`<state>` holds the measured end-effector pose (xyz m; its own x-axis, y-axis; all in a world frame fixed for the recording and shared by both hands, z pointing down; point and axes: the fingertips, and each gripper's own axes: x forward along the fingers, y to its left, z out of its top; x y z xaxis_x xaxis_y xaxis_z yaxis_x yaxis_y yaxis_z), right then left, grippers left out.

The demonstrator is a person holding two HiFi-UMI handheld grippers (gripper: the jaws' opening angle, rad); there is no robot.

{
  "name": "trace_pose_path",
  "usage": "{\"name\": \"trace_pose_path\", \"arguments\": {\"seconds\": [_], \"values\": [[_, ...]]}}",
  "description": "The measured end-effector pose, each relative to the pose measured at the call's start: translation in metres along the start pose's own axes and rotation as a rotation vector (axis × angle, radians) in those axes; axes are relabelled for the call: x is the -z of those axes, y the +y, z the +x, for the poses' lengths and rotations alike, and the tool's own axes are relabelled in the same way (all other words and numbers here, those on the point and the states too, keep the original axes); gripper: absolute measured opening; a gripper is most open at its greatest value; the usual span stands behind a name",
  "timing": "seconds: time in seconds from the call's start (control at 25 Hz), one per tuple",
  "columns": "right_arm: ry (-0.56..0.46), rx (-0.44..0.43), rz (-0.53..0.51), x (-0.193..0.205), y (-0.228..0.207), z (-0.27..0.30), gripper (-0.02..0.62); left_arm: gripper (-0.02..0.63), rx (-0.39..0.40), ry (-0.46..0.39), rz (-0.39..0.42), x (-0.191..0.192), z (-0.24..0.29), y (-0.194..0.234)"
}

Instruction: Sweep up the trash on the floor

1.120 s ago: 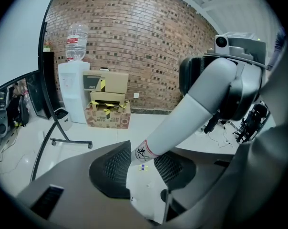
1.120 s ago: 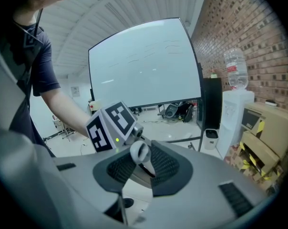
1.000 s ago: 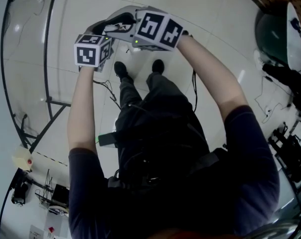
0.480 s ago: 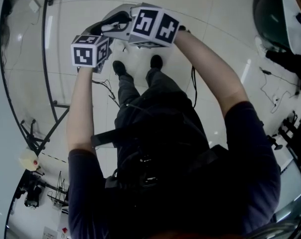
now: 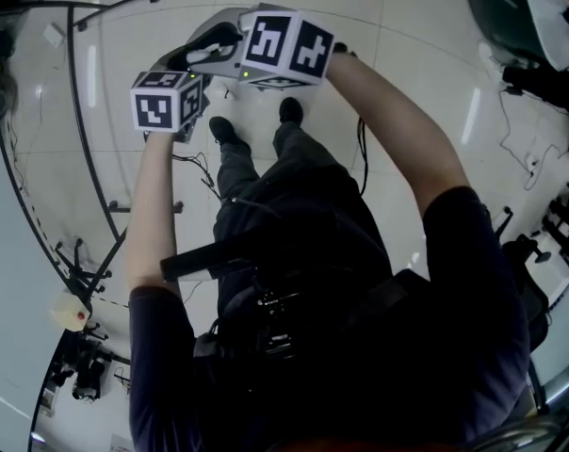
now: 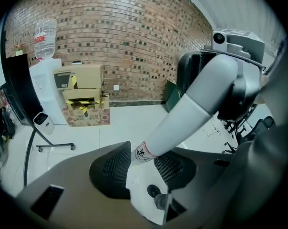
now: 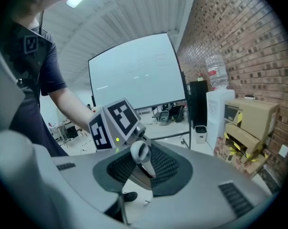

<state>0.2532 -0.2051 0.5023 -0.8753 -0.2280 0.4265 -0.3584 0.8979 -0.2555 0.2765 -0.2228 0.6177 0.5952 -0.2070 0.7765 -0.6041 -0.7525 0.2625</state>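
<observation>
- Pale grey handle [image 6: 182, 109], likely the broom's, is the only tool in sight. It runs from the left gripper [image 6: 143, 166] up and right to the right gripper [image 7: 143, 168].
- Left jaws are clamped on the handle, right by its red-ringed label [image 6: 143, 152]. Right jaws are clamped at its rounded top end.
- Both grippers are held out in front of the person, above the shoes [image 5: 223, 130], over the white tiled floor [image 5: 407, 64].
- Progress, my guess: early, or between strokes. No gathered pile shows anywhere, so the sweeping looks mostly still to do.
- Trash: none I can pick out on the tiles that show. There is a tiny pale speck [image 7: 144, 202] by a shoe in the right gripper view, too small to name.
- Hidden: the broom head is out of every view, so I can't tell if the bristles touch the floor.
- In the head view the handle is lost behind the marker cubes [image 5: 284, 45], and the person's body blocks the near floor.
</observation>
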Motion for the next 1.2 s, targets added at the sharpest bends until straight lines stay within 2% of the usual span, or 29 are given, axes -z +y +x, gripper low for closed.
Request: {"name": "trace_pose_path", "arguments": {"seconds": [0.32,0.52,0.68,0.96,1.2], "values": [[-0.003,0.007,0.002,0.007,0.004,-0.022,0.103,0.141,0.02,-0.008,0.028,-0.007,0.007,-0.024],[-0.021,0.024,-0.009,0.001,0.006,-0.023,0.103,0.124,-0.041,-0.008,0.145,-0.008,0.002,-0.023],[-0.043,0.065,-0.032,-0.008,0.002,-0.019,0.103,0.11,-0.092,-0.025,0.206,-0.014,-0.005,-0.015],[-0.118,0.157,-0.081,-0.055,-0.007,-0.015,0.101,0.107,-0.106,-0.129,0.224,-0.044,-0.035,-0.001],[-0.172,0.209,-0.144,-0.103,-0.001,-0.025,0.098,0.107,-0.118,-0.18,0.394,-0.076,-0.073,-0.01]]}}
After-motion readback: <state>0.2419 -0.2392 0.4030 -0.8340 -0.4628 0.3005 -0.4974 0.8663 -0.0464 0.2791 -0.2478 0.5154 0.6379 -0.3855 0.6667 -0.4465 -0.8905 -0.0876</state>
